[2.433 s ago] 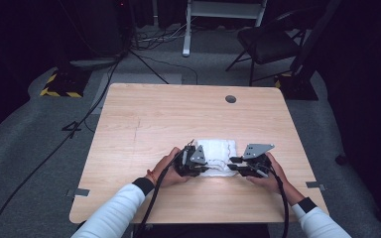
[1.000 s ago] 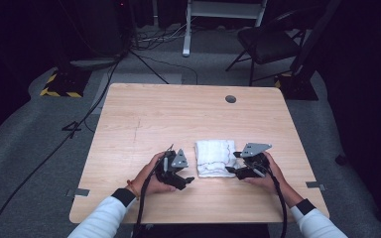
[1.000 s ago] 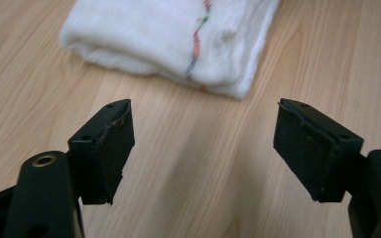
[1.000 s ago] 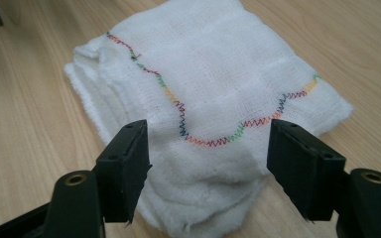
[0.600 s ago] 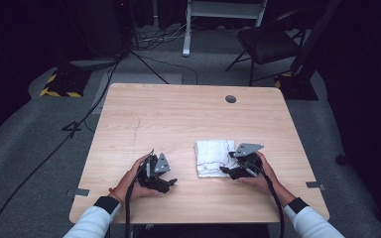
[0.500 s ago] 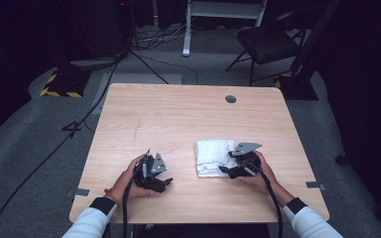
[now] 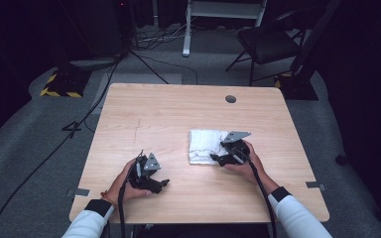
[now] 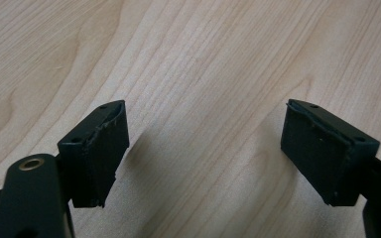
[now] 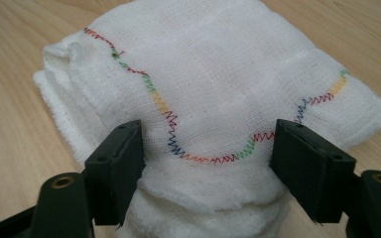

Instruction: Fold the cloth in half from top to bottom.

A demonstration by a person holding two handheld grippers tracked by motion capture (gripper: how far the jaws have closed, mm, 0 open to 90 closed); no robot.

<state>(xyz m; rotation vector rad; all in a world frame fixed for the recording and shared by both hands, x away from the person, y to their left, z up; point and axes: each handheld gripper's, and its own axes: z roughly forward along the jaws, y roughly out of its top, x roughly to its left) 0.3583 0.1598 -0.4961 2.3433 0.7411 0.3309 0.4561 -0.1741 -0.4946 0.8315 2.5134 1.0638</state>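
Tongs, right (image 9: 206,171): jaws spread wide, straddling the near edge of the folded white cloth (image 9: 218,84). Fabric bulges between the two pads and past them; neither pad is pressed in, so nothing is gripped. In the high view the right tongs (image 7: 222,157) sit at the cloth's (image 7: 204,145) right-hand near corner, pointing leftward into it.

Tongs, left (image 8: 203,153): jaws equally wide, released, bare wood grain between them. In the high view the left tongs (image 7: 159,184) rest low on the counter (image 7: 178,109), well apart from the cloth, to its left and nearer the person's edge.

Cloth: a thick stack of several layers, gauze weave, a wavy multicoloured stitch line running across its top from the far left toward the right edge. It lies flat on the counter, right of centre, well clear of the grommet hole (image 7: 230,98) at the far side.

Key relation: cloth lies directly ahead of the right tongs, already inside their span; the stitched hem runs crosswise to the jaws. Right hand is much the nearer. Judgement: closing the right tongs would pinch the top layers at this edge; the left tongs would need to travel right and away from the person to reach the cloth's left edge.
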